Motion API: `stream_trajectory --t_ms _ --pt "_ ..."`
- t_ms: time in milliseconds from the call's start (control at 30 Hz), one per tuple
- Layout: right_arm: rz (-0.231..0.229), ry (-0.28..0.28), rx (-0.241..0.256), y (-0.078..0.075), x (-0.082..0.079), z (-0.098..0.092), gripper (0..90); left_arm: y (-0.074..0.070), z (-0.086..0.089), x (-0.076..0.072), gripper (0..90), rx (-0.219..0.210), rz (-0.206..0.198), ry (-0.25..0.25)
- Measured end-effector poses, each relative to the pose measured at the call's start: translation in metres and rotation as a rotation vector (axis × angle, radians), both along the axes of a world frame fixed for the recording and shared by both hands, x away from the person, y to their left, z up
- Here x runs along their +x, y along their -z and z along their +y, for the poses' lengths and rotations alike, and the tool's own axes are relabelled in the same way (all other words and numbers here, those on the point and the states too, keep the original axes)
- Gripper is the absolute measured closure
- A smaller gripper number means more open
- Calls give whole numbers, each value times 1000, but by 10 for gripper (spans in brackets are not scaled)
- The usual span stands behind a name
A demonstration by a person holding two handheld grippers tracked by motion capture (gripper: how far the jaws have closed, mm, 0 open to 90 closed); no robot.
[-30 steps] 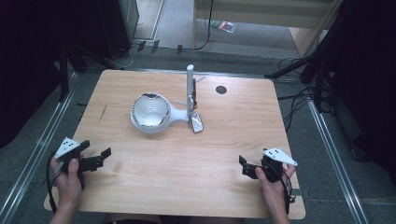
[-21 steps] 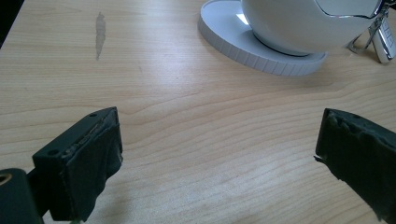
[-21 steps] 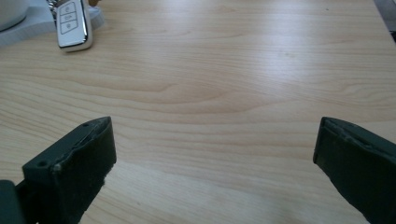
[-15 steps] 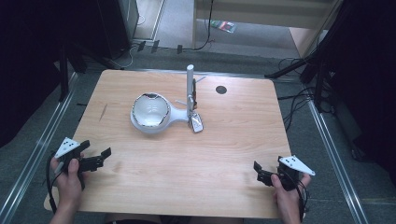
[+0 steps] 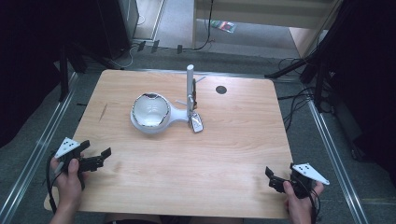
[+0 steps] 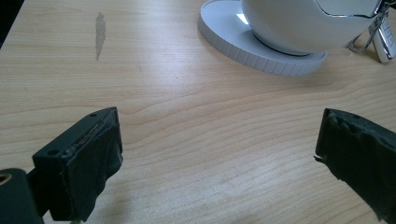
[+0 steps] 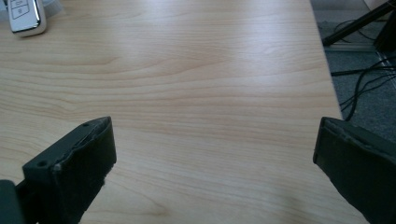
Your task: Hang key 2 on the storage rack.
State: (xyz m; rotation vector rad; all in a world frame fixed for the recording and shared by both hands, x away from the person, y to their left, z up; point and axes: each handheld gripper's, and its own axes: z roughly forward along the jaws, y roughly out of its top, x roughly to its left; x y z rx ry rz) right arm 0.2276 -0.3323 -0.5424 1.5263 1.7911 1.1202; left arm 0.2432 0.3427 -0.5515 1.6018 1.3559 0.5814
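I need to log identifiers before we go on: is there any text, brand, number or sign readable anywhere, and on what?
None can be read.
Car key fob: button symbols, too small and blurred to read.
White lamp: no marking visible.
Grey plates on left gripper and right gripper: dots only, no text.
Item on the floor: too blurred.

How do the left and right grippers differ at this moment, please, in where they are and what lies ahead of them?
The left gripper sits at the table's near left edge; the right gripper sits at its near right corner. Ahead of the left gripper is the white bowl-shaped lamp on its round base; ahead of the right gripper is bare wood, with the car key far off. Both are open, empty and held by a hand.
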Motion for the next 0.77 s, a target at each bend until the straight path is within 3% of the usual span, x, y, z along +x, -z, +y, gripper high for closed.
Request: stream_trajectory --t_ms 300,767 --pt "-4 16 39 2 -1 -14 0 0 0 0 12 4 3 4" --pt "14 24 20 4 2 -9 0 0 -1 2 11 1 10 4"
